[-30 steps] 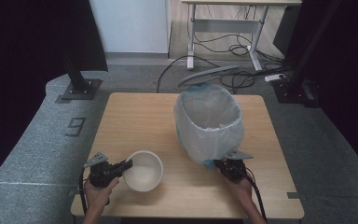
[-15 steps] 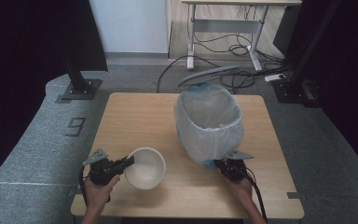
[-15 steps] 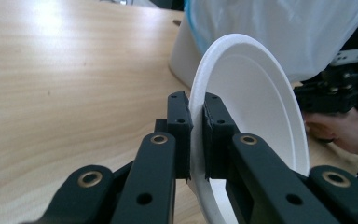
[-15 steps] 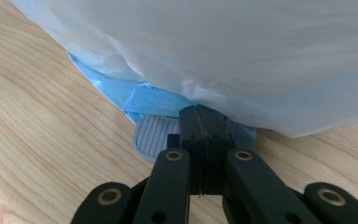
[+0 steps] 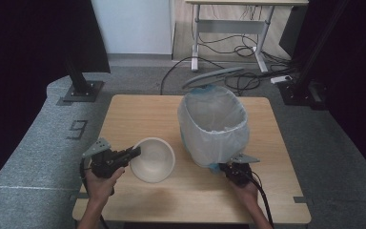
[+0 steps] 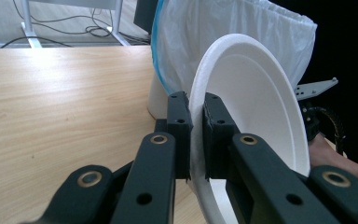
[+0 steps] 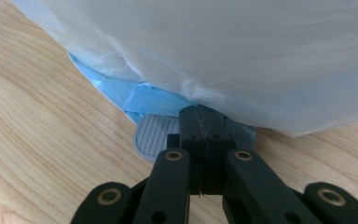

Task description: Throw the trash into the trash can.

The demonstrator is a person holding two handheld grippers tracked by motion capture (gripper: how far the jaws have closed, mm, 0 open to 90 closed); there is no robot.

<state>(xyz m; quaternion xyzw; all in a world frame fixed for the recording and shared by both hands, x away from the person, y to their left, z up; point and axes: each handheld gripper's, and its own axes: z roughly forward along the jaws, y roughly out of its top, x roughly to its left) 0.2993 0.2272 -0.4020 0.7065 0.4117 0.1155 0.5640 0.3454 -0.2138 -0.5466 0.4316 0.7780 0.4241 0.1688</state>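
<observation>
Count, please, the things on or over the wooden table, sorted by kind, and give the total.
White bowl, gripped at its rim: 1
Bin lined with a white bag: 1
Grey pedal at the bin's foot: 1
Hand-held tongs: 2, left tongs and right tongs
Total: 5

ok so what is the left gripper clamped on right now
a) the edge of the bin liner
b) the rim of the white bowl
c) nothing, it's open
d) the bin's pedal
b) in the left gripper view the left gripper's fingers press on either side of the white bowl's rim, and the high view shows the bowl tilted at that gripper, apart from the lined bin.
</observation>
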